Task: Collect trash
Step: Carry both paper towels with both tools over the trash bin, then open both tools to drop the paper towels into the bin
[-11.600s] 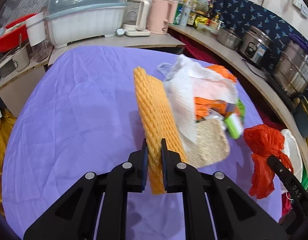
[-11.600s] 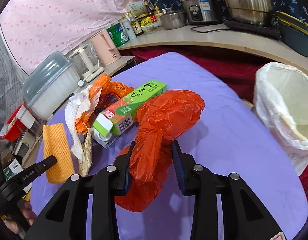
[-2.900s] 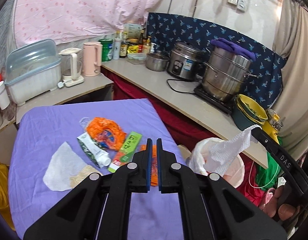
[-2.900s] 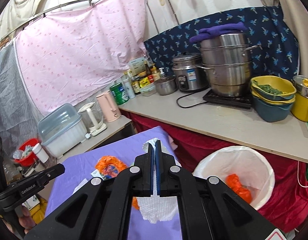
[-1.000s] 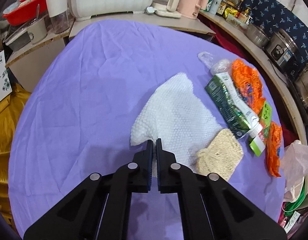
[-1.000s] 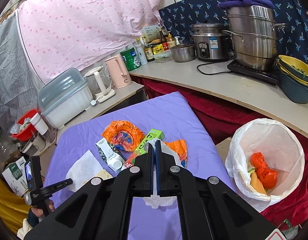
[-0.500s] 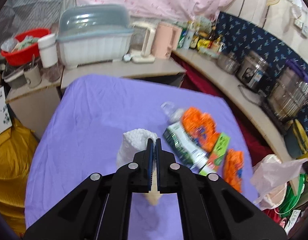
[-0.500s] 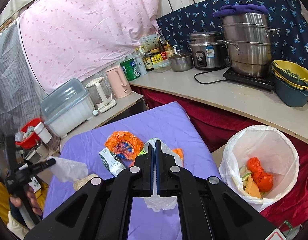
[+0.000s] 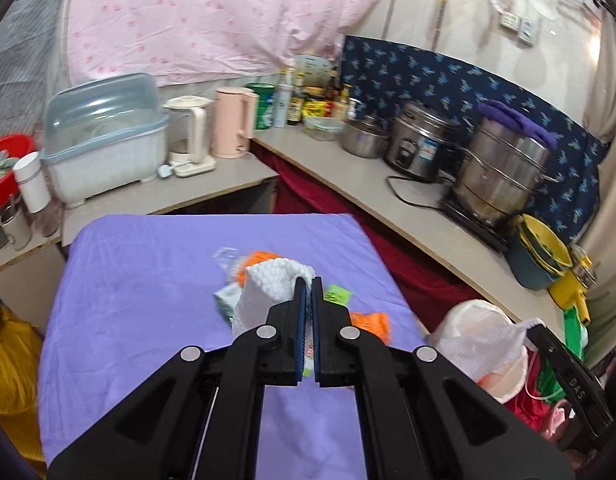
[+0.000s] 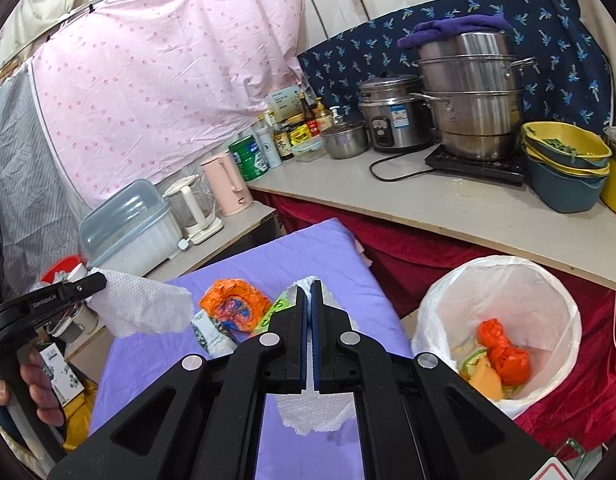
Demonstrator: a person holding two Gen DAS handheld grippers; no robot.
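My left gripper [image 9: 306, 280] is shut on a white paper towel [image 9: 264, 292], which hangs in the air above the purple table [image 9: 148, 280]. The right wrist view shows that left gripper [image 10: 96, 280] at the far left with its towel [image 10: 144, 308] dangling. My right gripper [image 10: 310, 284] is shut on a second white paper towel [image 10: 312, 412], held over the table's near right corner. Beside it stands the white-bagged trash bin [image 10: 500, 276], with a red bag [image 10: 508, 360] and an orange foam net [image 10: 484, 378] inside. An orange wrapper [image 10: 232, 308], a green box [image 10: 278, 304] and a green pouch [image 10: 210, 334] lie on the table.
A counter [image 10: 448, 208] curves behind the table with a steel steamer pot [image 10: 472, 100], a rice cooker [image 10: 392, 116], stacked bowls [image 10: 564, 168], bottles and a pink kettle [image 10: 228, 184]. A dish box with a clear lid [image 9: 104, 132] sits at the back left. A hand [image 10: 32, 392] holds the left gripper's handle.
My left gripper has risen from the table with the paper towel, which now hangs free. The right gripper has shifted a little with its towel, staying shut.
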